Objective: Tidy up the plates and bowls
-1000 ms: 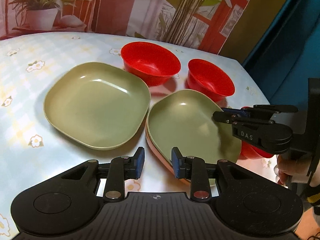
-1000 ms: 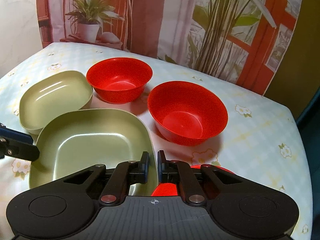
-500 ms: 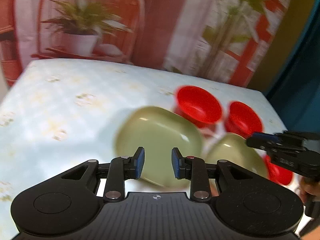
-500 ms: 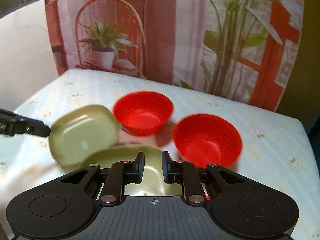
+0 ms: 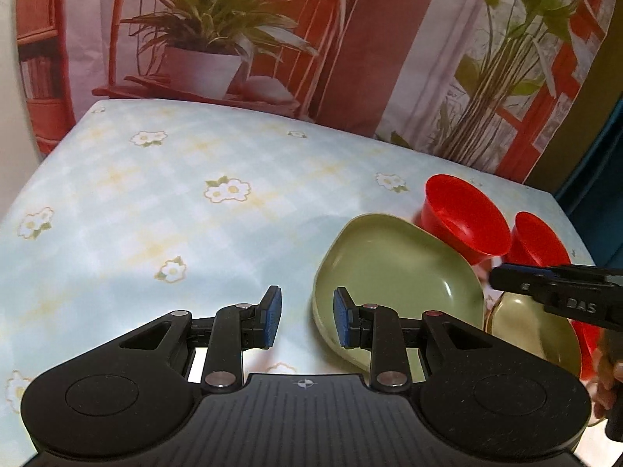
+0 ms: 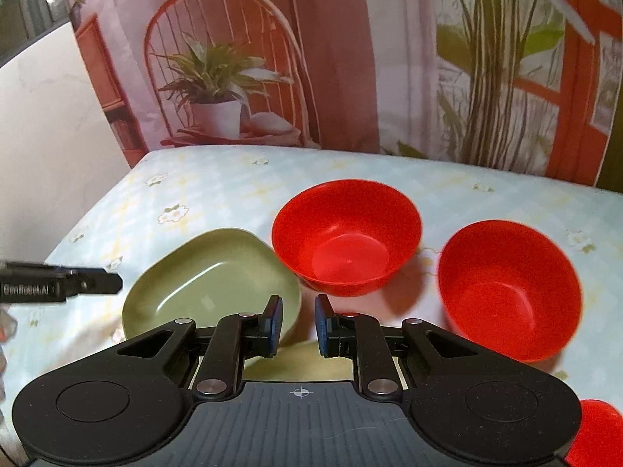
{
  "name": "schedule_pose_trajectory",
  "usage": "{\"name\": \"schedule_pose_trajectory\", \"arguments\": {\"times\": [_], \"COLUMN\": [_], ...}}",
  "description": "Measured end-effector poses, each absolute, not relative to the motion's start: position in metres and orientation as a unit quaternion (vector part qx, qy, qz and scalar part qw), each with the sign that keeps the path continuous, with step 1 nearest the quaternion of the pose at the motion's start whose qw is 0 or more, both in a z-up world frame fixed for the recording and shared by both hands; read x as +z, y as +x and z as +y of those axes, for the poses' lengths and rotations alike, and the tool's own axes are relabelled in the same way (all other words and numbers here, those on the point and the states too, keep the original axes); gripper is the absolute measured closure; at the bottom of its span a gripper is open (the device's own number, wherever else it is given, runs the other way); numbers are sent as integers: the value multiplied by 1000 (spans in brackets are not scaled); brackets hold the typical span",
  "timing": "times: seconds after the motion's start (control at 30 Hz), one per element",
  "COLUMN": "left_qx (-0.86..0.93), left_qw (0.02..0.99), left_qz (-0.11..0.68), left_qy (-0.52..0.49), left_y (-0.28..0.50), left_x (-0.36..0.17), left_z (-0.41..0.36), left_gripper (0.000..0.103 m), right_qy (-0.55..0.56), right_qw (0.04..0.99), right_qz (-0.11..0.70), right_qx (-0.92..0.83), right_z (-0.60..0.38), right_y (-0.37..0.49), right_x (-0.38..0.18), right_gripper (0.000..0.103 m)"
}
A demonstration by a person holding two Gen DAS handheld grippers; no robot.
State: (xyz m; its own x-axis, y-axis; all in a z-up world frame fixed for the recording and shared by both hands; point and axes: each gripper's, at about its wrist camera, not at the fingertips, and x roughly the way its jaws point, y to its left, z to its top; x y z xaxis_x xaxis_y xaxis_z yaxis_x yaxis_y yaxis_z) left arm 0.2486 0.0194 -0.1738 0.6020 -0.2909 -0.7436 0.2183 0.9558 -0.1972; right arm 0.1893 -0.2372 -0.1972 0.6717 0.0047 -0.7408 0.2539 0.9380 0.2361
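From the left wrist, the left gripper point(image 5: 304, 319) stood with its jaws apart and nothing between them, above the flowered tablecloth point(image 5: 163, 202). A green plate point(image 5: 397, 272) lay just beyond its right finger, toward the table's right edge, with two red bowls point(image 5: 463, 218) behind it near the far right corner. The right gripper point(image 5: 553, 292) reached in from the right over a second green plate point(image 5: 533, 334); from that side its state could not be told.

From the right wrist, the right gripper point(image 6: 296, 325) showed a narrow gap between its blue pads point(image 6: 275, 323) — empty, gripping nothing. The green plate point(image 6: 210, 276) sat left of centre, a red bowl point(image 6: 346, 233) just beside it, another red bowl point(image 6: 510, 288) toward the right edge, and a sliver of a third red bowl point(image 6: 595, 432) at the near right corner. The left gripper point(image 6: 97, 282) poked in from the left.

The dishes looked like light, stiff plastic with glossy, probably slippery surfaces — unlikely to break. A pinch across the raised rim, one finger inside and one outside, seemed the surest hold.
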Motion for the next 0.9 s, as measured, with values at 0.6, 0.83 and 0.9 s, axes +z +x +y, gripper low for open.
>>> {"name": "schedule_pose_trajectory", "arguments": {"times": [0.6, 0.83, 0.9], "left_qx": [-156, -153, -149], "left_qw": [889, 895, 898], "left_qz": [424, 412, 407], "left_qy": [-68, -72, -72], "left_y": [250, 246, 245], "left_x": [-199, -202, -201], "left_z": [17, 17, 17], "left_gripper": [86, 91, 91], "right_qy": [167, 162, 160], "right_qw": [877, 879, 880], "right_qz": [440, 438, 436], "right_qx": [-94, -102, -101], "right_z": [-229, -230, -228], "right_y": [222, 221, 221], "right_x": [-225, -225, -225], "right_gripper": [90, 94, 98]}}
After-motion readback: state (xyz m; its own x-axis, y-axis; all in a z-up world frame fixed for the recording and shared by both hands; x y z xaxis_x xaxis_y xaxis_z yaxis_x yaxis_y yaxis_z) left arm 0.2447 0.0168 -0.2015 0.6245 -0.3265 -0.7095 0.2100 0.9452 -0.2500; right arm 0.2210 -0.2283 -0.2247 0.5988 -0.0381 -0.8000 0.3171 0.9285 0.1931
